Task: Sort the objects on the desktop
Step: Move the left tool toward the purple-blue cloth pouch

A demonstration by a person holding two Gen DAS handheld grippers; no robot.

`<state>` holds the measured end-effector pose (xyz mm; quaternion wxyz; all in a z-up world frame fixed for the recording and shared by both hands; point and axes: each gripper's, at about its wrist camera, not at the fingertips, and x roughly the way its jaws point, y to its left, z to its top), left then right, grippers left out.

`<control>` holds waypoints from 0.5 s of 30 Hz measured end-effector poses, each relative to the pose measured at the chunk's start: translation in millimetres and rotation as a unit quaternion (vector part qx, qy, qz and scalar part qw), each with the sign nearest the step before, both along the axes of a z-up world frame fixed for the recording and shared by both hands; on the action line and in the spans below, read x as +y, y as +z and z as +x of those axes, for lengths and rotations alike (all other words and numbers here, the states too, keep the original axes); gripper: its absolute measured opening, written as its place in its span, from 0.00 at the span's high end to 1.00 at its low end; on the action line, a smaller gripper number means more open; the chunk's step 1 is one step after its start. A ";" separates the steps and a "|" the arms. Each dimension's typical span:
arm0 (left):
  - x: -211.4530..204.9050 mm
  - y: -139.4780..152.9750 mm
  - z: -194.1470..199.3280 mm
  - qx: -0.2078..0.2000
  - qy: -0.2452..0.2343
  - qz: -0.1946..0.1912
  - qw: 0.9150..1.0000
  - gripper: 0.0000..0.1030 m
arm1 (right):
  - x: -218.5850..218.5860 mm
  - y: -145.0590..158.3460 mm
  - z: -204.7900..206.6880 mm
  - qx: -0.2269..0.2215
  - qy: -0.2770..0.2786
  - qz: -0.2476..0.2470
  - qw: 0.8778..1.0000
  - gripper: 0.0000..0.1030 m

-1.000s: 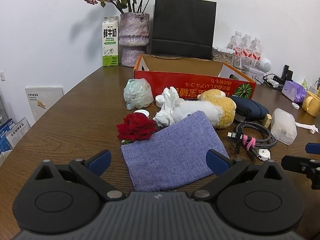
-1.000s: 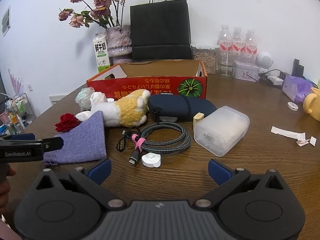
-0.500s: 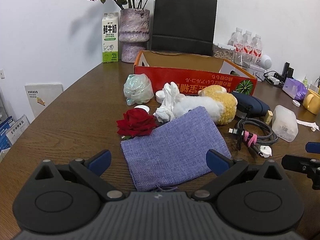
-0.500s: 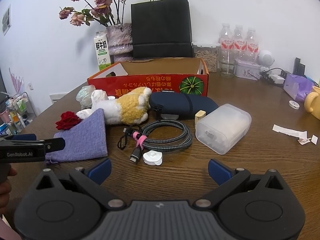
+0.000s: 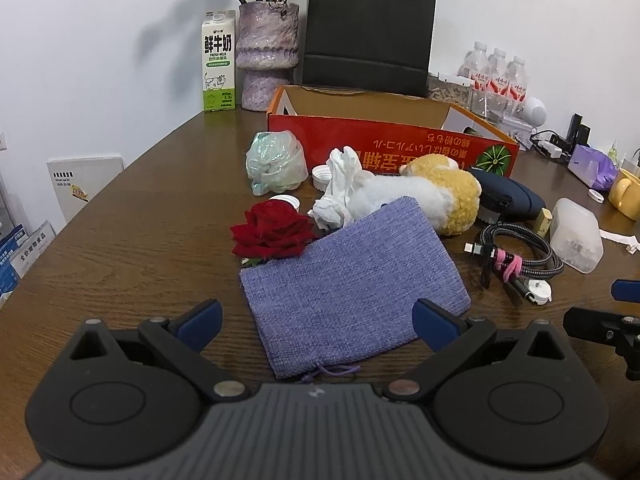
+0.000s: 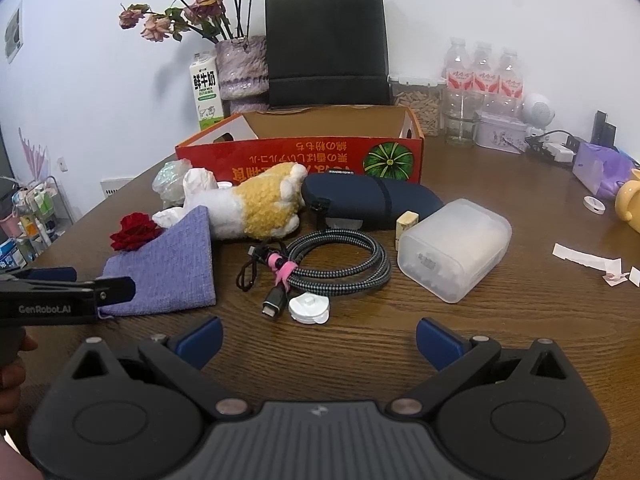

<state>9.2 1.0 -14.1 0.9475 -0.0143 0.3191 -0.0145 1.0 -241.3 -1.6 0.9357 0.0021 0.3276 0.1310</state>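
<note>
My left gripper is open and empty, its fingers either side of the near end of a purple cloth pouch. Behind the pouch lie a red rose, crumpled white tissue, a yellow-white plush toy and a bagged bundle. My right gripper is open and empty above bare wood, just short of a coiled cable and a white cap. A frosted plastic box and a navy case lie beyond. The red cardboard box stands open behind them.
Along the back wall stand a milk carton, a vase of dried flowers, a black paper bag and water bottles. At the right sit a yellow mug and paper scraps. A hand holds the left gripper.
The left gripper has pulled back slightly, so the pouch's drawstring end now shows. The right gripper has shifted a little towards the cable. Nothing on the table has moved.
</note>
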 end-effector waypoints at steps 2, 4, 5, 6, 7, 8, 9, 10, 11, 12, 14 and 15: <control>-0.2 -1.0 1.9 0.002 -0.002 0.001 1.000 0.00 | 1.3 -0.7 2.1 0.001 0.001 -0.002 1.000 0.00; 0.2 -2.2 4.3 0.003 -0.002 0.001 1.000 0.00 | 2.3 -1.0 5.3 0.000 0.003 -0.004 1.000 0.00; 0.6 -2.6 5.9 0.005 -0.002 0.002 1.000 0.00 | 3.1 -1.0 7.1 0.000 0.005 -0.005 1.000 0.00; 0.9 -2.9 7.9 0.006 -0.002 0.003 1.000 0.00 | 4.3 -1.3 9.6 0.000 0.007 -0.007 1.000 0.00; 0.9 -3.5 9.9 0.008 -0.001 0.004 1.000 0.00 | 5.8 -1.7 12.4 0.000 0.009 -0.008 1.000 0.00; 0.9 -4.4 11.8 0.011 -0.001 0.005 1.000 0.00 | 7.4 -2.3 15.0 0.001 0.011 -0.010 1.000 0.00; 1.2 -5.5 14.0 0.014 -0.001 0.005 1.000 0.00 | 9.1 -2.8 18.0 0.001 0.014 -0.012 1.000 0.00; 1.3 -6.5 16.2 0.017 0.000 0.006 1.000 0.00 | 11.0 -3.5 20.8 0.002 0.016 -0.014 1.000 0.00; 1.4 -7.5 18.4 0.019 -0.001 0.006 1.000 0.00 | 12.5 -4.1 23.4 0.002 0.018 -0.016 1.000 0.00; 1.8 -8.4 20.5 0.021 0.000 0.007 1.000 0.00 | 14.4 -4.8 26.4 0.002 0.020 -0.018 1.000 0.00; 2.3 -9.9 25.0 0.024 0.002 0.009 1.000 0.00 | 17.5 -5.7 32.1 0.001 0.022 -0.022 1.000 0.00; 2.4 -10.7 27.2 0.025 0.002 0.010 1.000 0.00 | 19.1 -6.1 35.6 0.001 0.024 -0.025 0.999 0.00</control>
